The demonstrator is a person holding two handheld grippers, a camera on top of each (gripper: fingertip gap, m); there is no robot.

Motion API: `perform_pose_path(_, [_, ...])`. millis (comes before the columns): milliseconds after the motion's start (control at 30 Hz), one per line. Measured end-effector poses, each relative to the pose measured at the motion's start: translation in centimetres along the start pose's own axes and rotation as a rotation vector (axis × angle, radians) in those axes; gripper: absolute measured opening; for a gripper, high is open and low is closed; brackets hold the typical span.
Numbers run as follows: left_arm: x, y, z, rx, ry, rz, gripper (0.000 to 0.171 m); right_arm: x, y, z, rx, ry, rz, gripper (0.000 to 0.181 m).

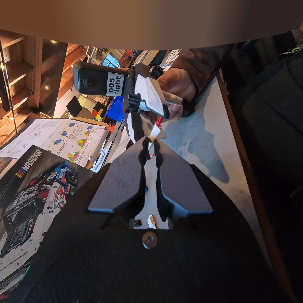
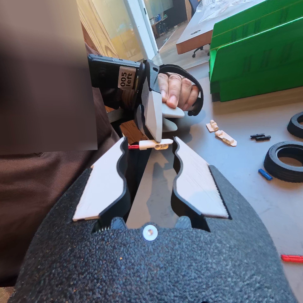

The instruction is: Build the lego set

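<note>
In the left wrist view, one set box (image 1: 37,193) with a race car printed on it lies at the far left on the desk (image 1: 205,147), with one printed instruction sheet (image 1: 57,136) just behind it. To their right, the left claw (image 1: 151,143) is pinched narrow on one white lego piece (image 1: 155,132) with one red axle (image 1: 158,121) sticking out of its far end. The right claw (image 1: 148,114) sits just behind that piece.

In the right wrist view, the right claw (image 2: 150,142) stands wide and holds nothing; the white piece (image 2: 155,144) and its red axle (image 2: 133,146) hang between its tips, gripped from above by the left claw (image 2: 157,139). Further right on the desk (image 2: 246,205) lie two more white pieces (image 2: 225,139), two black pins (image 2: 260,137), one blue pin (image 2: 265,174), two black tyres (image 2: 285,161), another red axle (image 2: 292,258) at the edge, and two green bins (image 2: 257,65) behind.
</note>
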State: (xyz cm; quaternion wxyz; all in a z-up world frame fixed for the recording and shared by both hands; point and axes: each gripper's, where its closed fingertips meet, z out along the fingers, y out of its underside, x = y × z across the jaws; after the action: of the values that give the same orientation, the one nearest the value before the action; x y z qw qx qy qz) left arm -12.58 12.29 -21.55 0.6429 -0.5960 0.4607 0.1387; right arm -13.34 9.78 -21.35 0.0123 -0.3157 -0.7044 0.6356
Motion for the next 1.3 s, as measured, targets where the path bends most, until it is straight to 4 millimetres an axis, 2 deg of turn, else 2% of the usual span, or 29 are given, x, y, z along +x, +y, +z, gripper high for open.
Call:
perform_pose_path(233, [-0.1, 0.9, 0.1, -0.055, 0.015, -0.067, 0.002, 1.1, 0.2, 0.2, -0.023, 0.101, -0.053, 0.053])
perform_pose_path(367, [-0.2, 1.0, 0.1, -0.055, 0.018, -0.096, 0.002, 1.3, 0.2, 0.1, -0.02, 0.101, -0.037, 0.053])
perform_pose_path(433, [-0.3, 2.2, 0.5, -0.109, 0.008, -0.087, 0.003, 2.0, 0.4, -0.1, -0.034, 0.097, 0.027, 0.055])
perform_pose_path(500, [0.2, 3.5, 0.9, -0.185, 0.036, -0.11, 0.004, 3.4, 1.1, -0.8, -0.08, 0.14, 0.083, 0.057])
perform_pose_path(567, [1.3, 5.4, 1.0, -0.316, 0.096, -0.179, 0.004, 5.1, 2.1, -2.6, -0.138, 0.288, 0.067, 0.058])
perform_pose_path(600, [1.7, 6.0, 0.8, -0.38, 0.128, -0.172, 0.004, 5.5, 2.7, -3.5, -0.17, 0.355, 0.039, 0.059])
perform_pose_path(667, [2.7, 6.3, 0.3, -0.468, 0.232, -0.169, 0.004, 4.7, 3.5, -4.2, -0.205, 0.404, -0.005, 0.056])
perform_pose_path(733, [4.3, 5.8, -0.4, -0.542, 0.405, -0.292, 0.004, 3.7, 4.3, -3.8, -0.257, 0.423, -0.03, 0.055])
perform_pose_path(833, [5.5, 4.4, -0.8, -0.602, 0.62, -0.693, 0.004, 2.6, 5.4, -3.1, -0.317, 0.475, -0.095, 0.041])
perform_pose_path(900, [5.9, 4.4, -0.7, -0.635, 0.723, -0.902, 0.003, 2.1, 5.9, -2.9, -0.348, 0.495, -0.135, 0.029])
perform_pose_path(967, [6.9, 3.9, -0.9, -0.647, 0.868, -1.058, 0.004, 2.5, 6.2, -3.2, -0.378, 0.556, -0.156, 0.028])
perform_pose_path(1067, [7.4, 3.1, -0.2, -0.614, 0.996, -1.263, 0.004, 2.5, 6.4, -2.8, -0.384, 0.544, -0.147, 0.033])
perform_pose_path(1167, [7.2, 3.1, 0.3, -0.595, 1.032, -1.407, 0.004, 2.8, 7.6, -3.1, -0.446, 0.55, -0.136, 0.033])
perform_pose_path(1267, [6.8, 3.3, 0.5, -0.559, 0.967, -1.456, 0.005, 3.1, 8.3, -3.9, -0.453, 0.552, -0.074, 0.036])
perform_pose_path(1300, [6.5, 3.3, 0.5, -0.543, 0.937, -1.474, 0.01, 3.1, 8.4, -4.1, -0.446, 0.547, -0.049, 0.037])
